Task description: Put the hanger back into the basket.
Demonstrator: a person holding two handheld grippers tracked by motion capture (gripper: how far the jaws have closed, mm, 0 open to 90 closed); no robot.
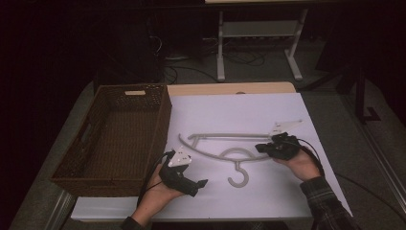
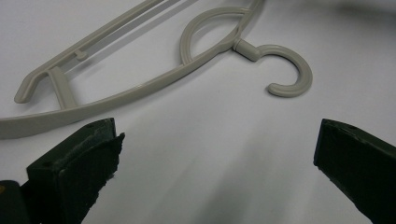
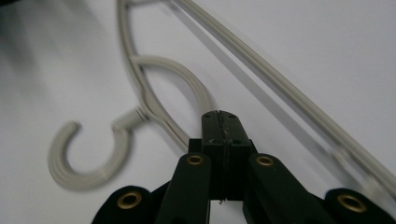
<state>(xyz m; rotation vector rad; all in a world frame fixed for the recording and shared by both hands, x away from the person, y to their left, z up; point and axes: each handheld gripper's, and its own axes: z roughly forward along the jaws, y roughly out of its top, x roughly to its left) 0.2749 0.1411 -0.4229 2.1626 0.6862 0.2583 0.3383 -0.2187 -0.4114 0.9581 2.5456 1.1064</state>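
A pale grey plastic hanger (image 1: 210, 153) lies flat on the white tabletop (image 1: 239, 110), with its hook (image 1: 238, 179) pointing toward the person. My left gripper (image 1: 196, 175) rests near the table's front, just left of the hook, and points right. In the left gripper view its jaws stand wide apart (image 2: 215, 149) over bare table, with the hanger (image 2: 140, 86) beyond them. My right gripper (image 1: 261, 147) is at the hanger's right side. In the right gripper view its jaws are pressed together (image 3: 219, 116), their tips right over the hanger's curved arm (image 3: 140, 84); nothing shows between them.
A dark woven basket (image 1: 165, 120) stands on the left of the table, empty as far as I can see. The white sheet ends at the front edge near the person's forearms. A table frame and cables sit on the floor behind.
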